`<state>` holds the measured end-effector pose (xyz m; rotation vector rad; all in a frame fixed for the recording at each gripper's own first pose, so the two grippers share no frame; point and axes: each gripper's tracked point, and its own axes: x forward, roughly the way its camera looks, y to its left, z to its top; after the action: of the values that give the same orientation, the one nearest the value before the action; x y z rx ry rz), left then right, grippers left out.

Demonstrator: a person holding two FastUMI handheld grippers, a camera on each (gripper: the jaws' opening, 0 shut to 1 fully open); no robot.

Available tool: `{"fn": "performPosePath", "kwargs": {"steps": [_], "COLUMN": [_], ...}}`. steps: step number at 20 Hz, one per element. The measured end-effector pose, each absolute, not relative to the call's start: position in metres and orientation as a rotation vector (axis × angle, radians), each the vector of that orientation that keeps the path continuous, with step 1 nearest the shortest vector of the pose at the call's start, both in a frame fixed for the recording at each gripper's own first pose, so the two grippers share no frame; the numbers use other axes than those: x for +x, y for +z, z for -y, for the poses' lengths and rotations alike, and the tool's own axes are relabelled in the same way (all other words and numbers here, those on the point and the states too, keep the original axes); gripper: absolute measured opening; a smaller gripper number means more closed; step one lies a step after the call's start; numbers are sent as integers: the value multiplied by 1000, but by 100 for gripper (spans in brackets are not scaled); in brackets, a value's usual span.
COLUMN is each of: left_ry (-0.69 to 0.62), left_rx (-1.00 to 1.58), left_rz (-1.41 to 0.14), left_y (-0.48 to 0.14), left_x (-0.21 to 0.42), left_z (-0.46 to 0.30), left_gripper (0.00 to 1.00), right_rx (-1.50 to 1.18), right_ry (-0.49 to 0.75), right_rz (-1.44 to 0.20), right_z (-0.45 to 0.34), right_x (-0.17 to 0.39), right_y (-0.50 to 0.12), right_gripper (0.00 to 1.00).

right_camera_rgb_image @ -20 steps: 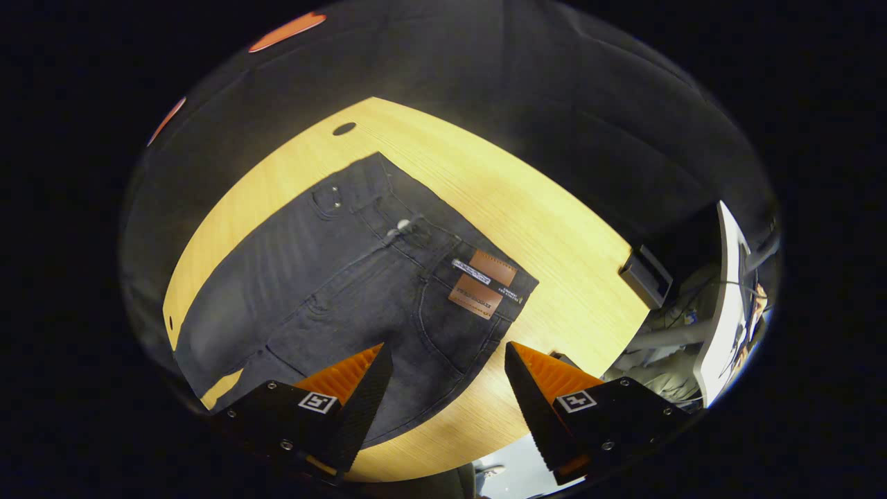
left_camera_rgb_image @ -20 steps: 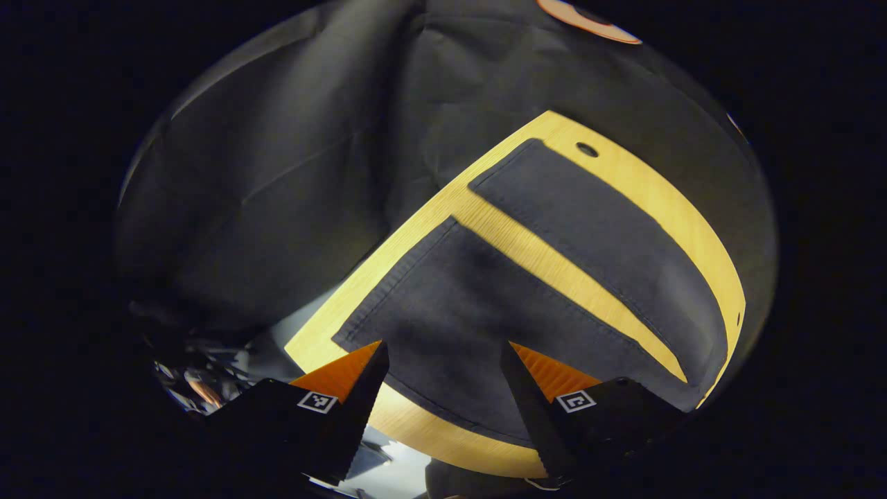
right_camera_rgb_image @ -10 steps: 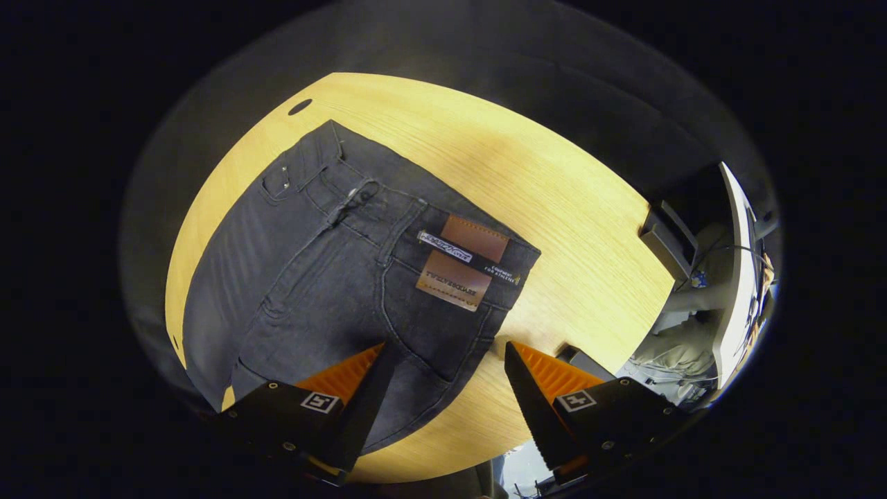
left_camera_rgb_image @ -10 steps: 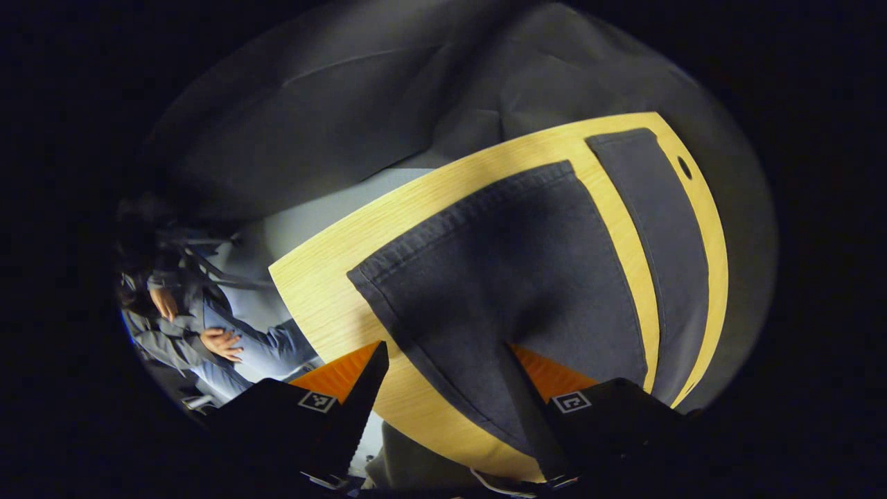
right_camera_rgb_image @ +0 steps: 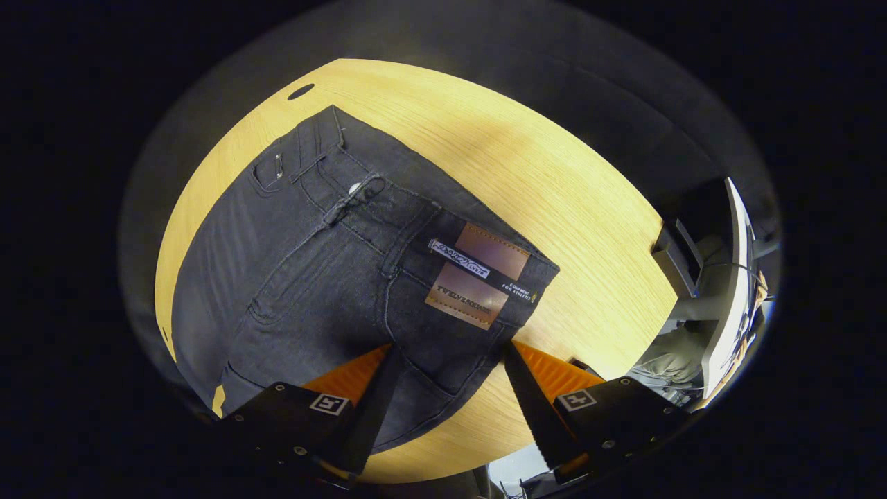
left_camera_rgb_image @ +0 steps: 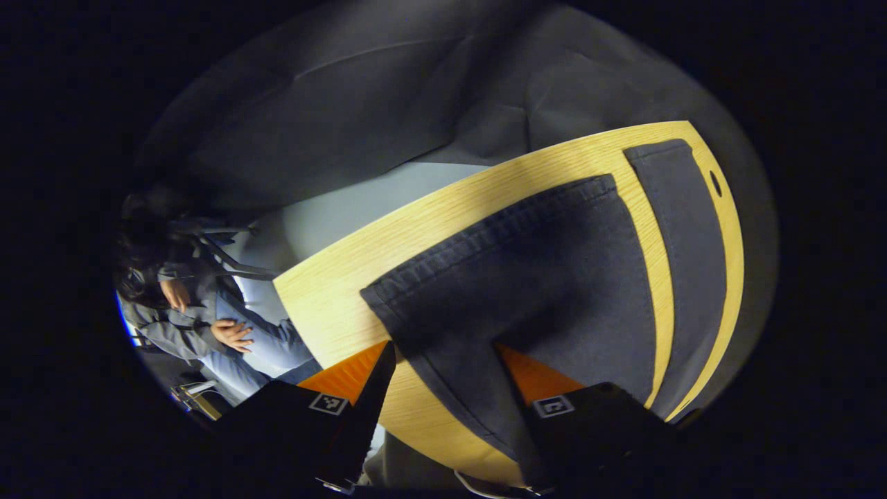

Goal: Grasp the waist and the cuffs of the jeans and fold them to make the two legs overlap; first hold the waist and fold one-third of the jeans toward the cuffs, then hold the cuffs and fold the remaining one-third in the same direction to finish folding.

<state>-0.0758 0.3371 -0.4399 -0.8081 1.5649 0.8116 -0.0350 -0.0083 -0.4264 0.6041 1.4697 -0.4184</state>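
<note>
- The jeans [right_camera_rgb_image: 312, 277] lie flat on a round wooden table [right_camera_rgb_image: 554, 187], dark grey-black denim, front side up, with the waist end in the right gripper view and the leg ends in the left gripper view.
- In the right gripper view, the right gripper [right_camera_rgb_image: 443, 388] sits low over the near side of the waist; its two fingers stand well apart with the hip and pocket area of the denim between them, and neither finger visibly presses on the cloth.
- On the waistband sit two brown leather-look patches [right_camera_rgb_image: 478, 277], one above the other, crossed by a narrow woven tag [right_camera_rgb_image: 461, 258]; the lettering is too small and blurred to make out with any certainty.
- A metal button [right_camera_rgb_image: 355, 187] and the fly seam run down the middle of the waist, and a belt loop and rivets show near the far pocket.
- A small dark hole [right_camera_rgb_image: 301, 91] is cut in the table near its far edge.
- In the left gripper view, the left gripper [left_camera_rgb_image: 443, 374] is spread wide at the near leg [left_camera_rgb_image: 527, 277]; the cuff's hemmed edge [left_camera_rgb_image: 478, 239] lies flat on the wood beyond the fingertips, and the denim's side edge passes between the fingers.
- The far leg [left_camera_rgb_image: 682, 242] lies apart from the near one, a strip of table between them.
- A seated person [left_camera_rgb_image: 201, 312] in grey and light blue clothing is off beyond the table's edge.
</note>
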Motion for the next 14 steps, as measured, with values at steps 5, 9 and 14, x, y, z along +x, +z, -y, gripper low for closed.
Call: {"fn": "performPosePath", "kwargs": {"steps": [5, 9, 14], "left_ry": [765, 652, 525], "left_rx": [-828, -855, -954], "left_rz": [-1558, -1449, -1236], "left_y": [-436, -443, -419], "left_x": [-55, -41, -10], "left_z": [-328, -325, -320], "left_gripper": [33, 1, 2], "right_rx": [710, 868, 1130], "right_ry": [-438, -433, -494], "right_rz": [-1469, -1390, -1244], "right_z": [3, 3, 4], "right_x": [-33, -30, -20], "right_y": [-426, -418, -415], "right_gripper": [70, 34, 11]}}
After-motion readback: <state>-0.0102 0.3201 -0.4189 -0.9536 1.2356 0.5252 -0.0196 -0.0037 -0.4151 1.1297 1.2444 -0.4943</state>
